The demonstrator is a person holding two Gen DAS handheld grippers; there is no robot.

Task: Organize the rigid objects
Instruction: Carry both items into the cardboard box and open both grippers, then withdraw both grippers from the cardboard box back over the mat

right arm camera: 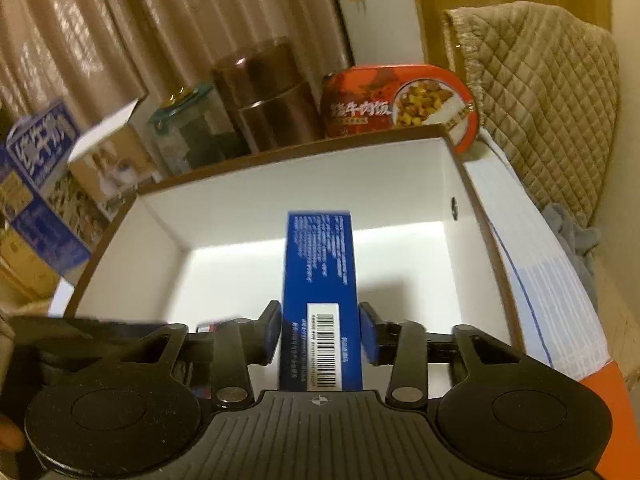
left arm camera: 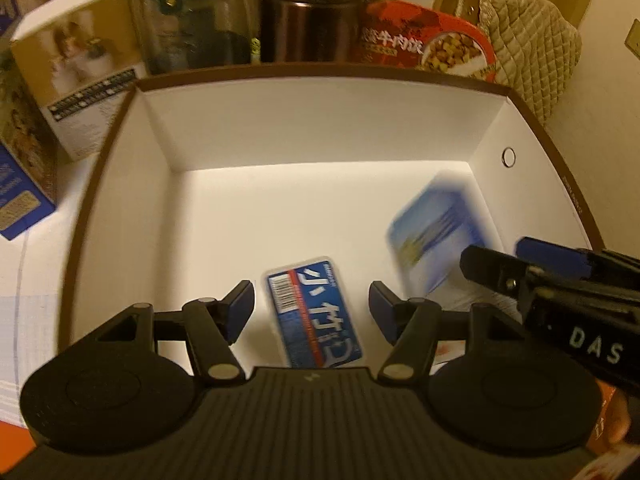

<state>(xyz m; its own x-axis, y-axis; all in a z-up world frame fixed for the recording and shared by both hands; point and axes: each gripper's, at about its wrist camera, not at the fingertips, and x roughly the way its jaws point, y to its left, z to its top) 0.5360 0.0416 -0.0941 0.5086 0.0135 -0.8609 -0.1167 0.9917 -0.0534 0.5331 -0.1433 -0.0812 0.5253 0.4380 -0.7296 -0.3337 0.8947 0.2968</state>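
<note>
Two tongs hang over the box (left arm camera: pixel 120 168): our left gripper (left arm camera: pixel 311 306), apart, has a packet (left arm camera: pixel 314 316) lying loose between its pads, our right gripper (right arm camera: pixel 319 330) gapes around a carton (right arm camera: pixel 320 280), so we should lift straight up.

Behind the far wall stands a row of bystanders — a brown metal canister (right arm camera: pixel 269 98), a clear jar with a teal clip lid (left arm camera: pixel 196 20) to its left, and a red meal tub (right arm camera: pixel 394 106) with a food photo to its right. Further left, a white-and-tan carton (left arm camera: pixel 82 62) and a blue printed carton (right arm camera: pixel 42 184). A quilted beige cover (right arm camera: pixel 552 96) drapes at the right — striped curtains (right arm camera: pixel 132 28) hang behind.
</note>
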